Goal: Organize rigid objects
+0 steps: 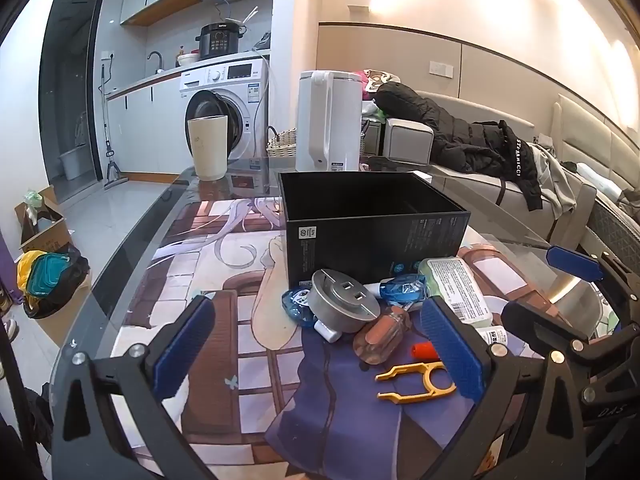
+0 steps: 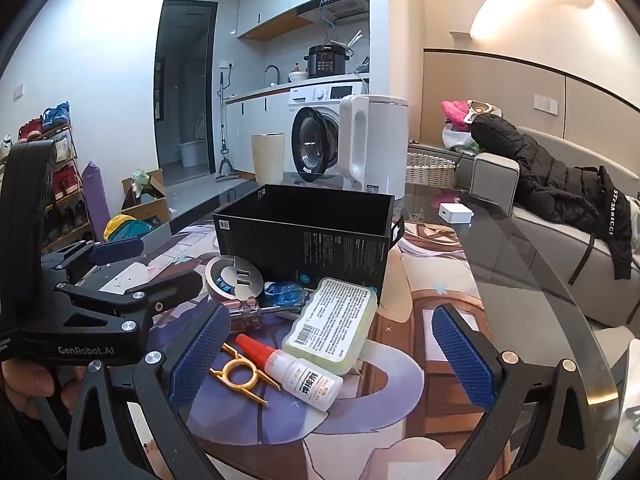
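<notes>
The small items lie heaped on the tabletop point(image 2: 500, 248) just in front of the empty black box point(image 2: 308, 232): glue bottle point(image 2: 304, 376), green case point(image 2: 332, 324), yellow clip point(image 2: 240, 374). Nothing's packed yet. Your left gripper point(image 1: 320, 352) and right gripper point(image 2: 332, 356) hover with jaws spread wide, empty. Pick one piece next, probably the glue.

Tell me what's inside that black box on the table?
The black box is open-topped. The left view shows dark inner walls and what may be a divider, with no items. Its floor is hidden by the near wall in both views.
</notes>
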A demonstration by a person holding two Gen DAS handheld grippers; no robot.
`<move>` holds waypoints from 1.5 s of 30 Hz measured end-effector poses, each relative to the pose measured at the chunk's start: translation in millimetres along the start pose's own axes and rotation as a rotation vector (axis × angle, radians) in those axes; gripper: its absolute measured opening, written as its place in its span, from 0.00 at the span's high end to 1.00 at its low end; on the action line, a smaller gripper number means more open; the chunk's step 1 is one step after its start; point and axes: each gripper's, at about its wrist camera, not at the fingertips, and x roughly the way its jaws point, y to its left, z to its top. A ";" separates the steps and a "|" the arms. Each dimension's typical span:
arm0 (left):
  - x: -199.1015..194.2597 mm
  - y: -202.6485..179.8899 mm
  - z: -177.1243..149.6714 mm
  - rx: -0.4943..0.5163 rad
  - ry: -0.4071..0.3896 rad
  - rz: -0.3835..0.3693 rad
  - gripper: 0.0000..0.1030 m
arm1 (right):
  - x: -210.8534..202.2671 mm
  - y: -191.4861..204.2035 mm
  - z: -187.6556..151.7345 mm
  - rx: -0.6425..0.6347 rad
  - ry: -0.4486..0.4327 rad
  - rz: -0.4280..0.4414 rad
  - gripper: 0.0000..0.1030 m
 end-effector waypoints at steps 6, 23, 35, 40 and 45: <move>-2.5 0.7 -1.8 0.008 0.001 0.003 0.00 | 0.3 -0.2 -0.1 0.000 0.003 0.000 0.00; -0.2 1.2 -0.5 0.009 0.008 0.007 0.00 | 0.8 -0.5 -0.2 0.000 0.004 0.000 0.00; 0.3 1.0 -0.6 0.011 0.008 0.006 0.00 | 1.0 -0.7 -0.2 0.000 0.006 0.000 0.00; 1.2 0.3 -1.2 0.011 0.009 0.005 0.00 | 1.1 -0.7 -0.2 0.000 0.007 -0.001 0.01; 1.3 0.1 -1.1 0.010 0.010 0.006 0.00 | 1.4 -0.9 -0.3 0.000 0.008 0.000 0.00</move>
